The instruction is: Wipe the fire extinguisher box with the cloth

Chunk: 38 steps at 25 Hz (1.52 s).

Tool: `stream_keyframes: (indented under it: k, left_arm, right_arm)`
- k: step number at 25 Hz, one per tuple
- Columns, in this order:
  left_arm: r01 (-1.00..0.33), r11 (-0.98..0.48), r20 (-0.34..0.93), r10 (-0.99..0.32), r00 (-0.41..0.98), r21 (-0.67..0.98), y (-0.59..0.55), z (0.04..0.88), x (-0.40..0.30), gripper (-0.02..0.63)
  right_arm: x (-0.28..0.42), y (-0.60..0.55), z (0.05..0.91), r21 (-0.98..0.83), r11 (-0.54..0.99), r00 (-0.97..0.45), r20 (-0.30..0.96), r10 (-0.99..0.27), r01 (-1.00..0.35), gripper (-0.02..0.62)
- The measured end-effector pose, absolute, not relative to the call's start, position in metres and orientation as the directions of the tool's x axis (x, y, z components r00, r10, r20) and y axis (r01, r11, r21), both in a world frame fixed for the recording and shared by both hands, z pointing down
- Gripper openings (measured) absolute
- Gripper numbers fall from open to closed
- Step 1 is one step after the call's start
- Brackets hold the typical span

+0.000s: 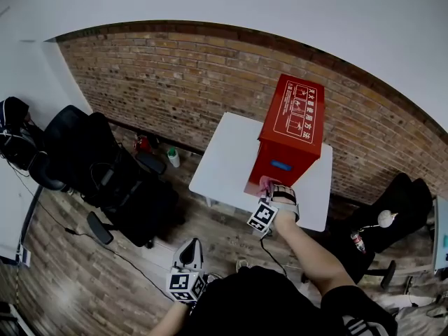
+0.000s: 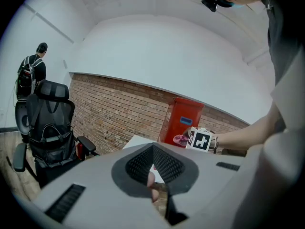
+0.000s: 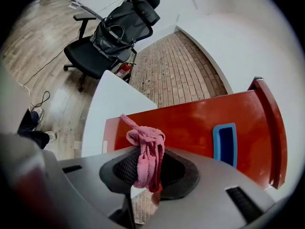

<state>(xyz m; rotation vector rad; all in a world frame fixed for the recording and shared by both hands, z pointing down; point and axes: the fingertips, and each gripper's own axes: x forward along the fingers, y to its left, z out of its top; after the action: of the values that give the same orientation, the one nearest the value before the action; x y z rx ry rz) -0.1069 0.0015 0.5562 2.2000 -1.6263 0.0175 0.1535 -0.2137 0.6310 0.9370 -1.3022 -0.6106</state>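
Note:
A red fire extinguisher box [image 1: 290,134] stands on a white table [image 1: 224,161] against the brick wall; its front carries a blue recessed handle [image 3: 224,143]. My right gripper [image 1: 268,190] is shut on a bunched pink cloth [image 3: 145,152] and sits at the lower left of the box's front, close to its base. The cloth [image 1: 264,185] shows pink at the jaw tips in the head view. My left gripper [image 1: 187,267] hangs low near my body, away from the table, its jaws closed with nothing between them. In the left gripper view the box [image 2: 181,121] is seen far off.
Black office chairs [image 1: 105,170] with bags crowd the floor to the table's left. Another dark chair [image 1: 388,212] is at the right. A small red extinguisher [image 1: 143,144] and a bottle [image 1: 173,157] stand by the wall. A person [image 2: 31,73] stands in the far room.

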Motion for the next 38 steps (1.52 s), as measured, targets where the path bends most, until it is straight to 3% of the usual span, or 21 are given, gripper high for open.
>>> stream_keyframes:
  k: [38]
  left_arm:
    - [-0.911, -0.255, 0.257, -0.903, 0.344, 0.324, -0.008, 0.561, -0.1, 0.025]
  right_arm:
    - [0.153, -0.212, 0.505, 0.936, 0.347, 0.187, 0.353, -0.917, -0.065, 0.101]
